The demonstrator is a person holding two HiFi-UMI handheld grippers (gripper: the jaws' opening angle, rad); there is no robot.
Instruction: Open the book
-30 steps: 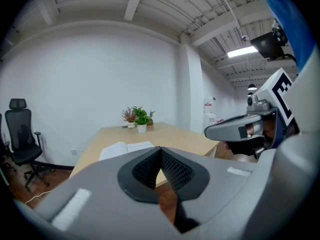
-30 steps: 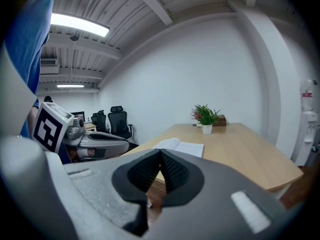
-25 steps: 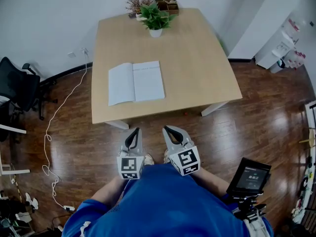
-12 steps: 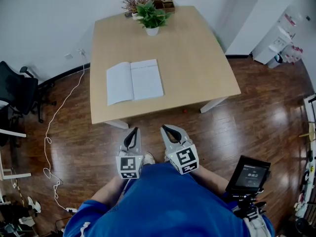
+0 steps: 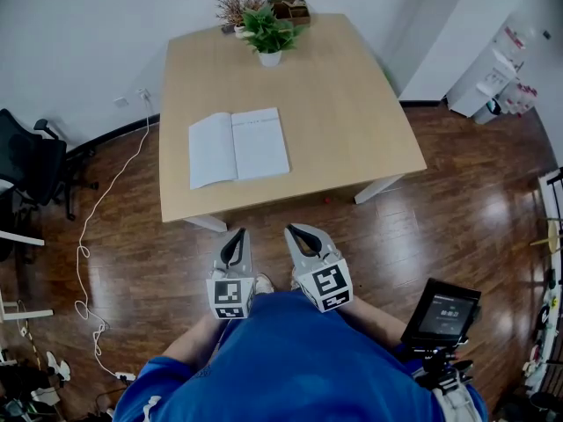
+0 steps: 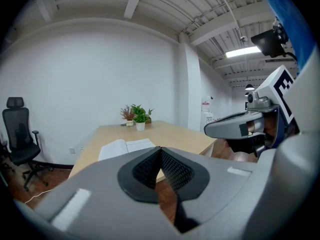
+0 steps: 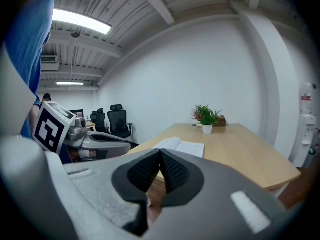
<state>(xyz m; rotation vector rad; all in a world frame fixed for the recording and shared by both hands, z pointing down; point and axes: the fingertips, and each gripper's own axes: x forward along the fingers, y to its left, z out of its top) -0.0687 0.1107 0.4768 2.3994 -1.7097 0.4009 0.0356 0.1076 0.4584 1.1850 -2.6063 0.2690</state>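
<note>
Book (image 5: 238, 146) lies open by the worktop's (image 5: 352, 112) left edge; the far-edge pot (image 5: 269, 58) holds a plant (image 5: 266, 27). Left claw (image 5: 239, 234) and right claw (image 5: 291, 229) are closed, empty.

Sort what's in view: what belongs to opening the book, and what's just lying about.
Job: book, already lying open on the table; left claw, shut, empty; right claw, shut, empty.
Lying about: plant; chair; cable; screen.

left gripper (image 5: 236, 237): jaws together, nothing between them, pointing slightly below level | right gripper (image 5: 295, 231): jaws together, nothing between them, same tilt | both side by side, not touching
</note>
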